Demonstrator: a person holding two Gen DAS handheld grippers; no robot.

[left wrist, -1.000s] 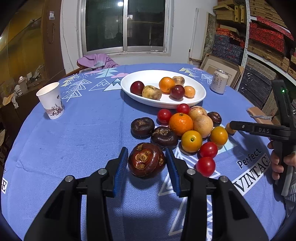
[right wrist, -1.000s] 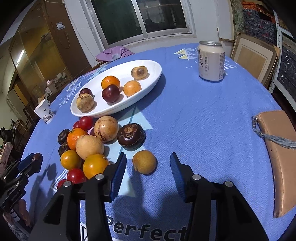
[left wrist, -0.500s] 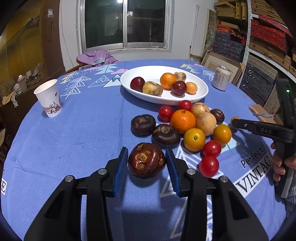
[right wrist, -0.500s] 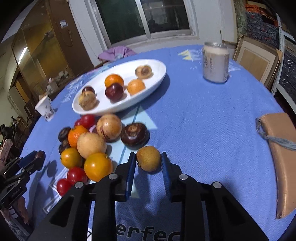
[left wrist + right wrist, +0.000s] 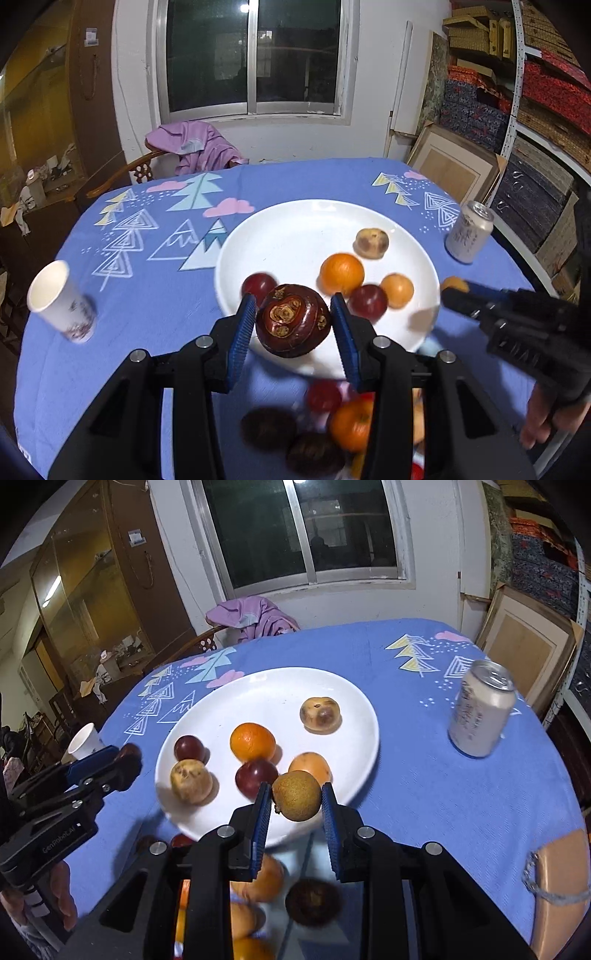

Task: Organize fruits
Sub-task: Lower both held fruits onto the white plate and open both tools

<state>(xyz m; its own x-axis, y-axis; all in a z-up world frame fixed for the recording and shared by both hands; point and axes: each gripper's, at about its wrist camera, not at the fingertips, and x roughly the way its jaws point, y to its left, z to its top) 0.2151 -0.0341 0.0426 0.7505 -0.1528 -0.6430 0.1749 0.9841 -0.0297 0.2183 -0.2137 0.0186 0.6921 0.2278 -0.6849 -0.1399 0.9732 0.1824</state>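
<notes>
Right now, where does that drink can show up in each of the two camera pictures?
Left wrist view: the drink can stands at the right, beyond the white plate.
Right wrist view: the can is at the right, larger, again right of the plate.
Shared landmark: the single orange on the plate.

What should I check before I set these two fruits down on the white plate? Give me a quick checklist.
1. Left gripper clamped on the dark maroon fruit: ok.
2. Right gripper clamped on the small brown fruit: ok.
3. Both fruits over the white plate: ok, at its near rim.
4. Bare spot to land: ok, the far left part is bare; the plum and orange sit close.
5. Height above the plate: cannot tell.
6. Grippers apart from each other: ok.
</notes>
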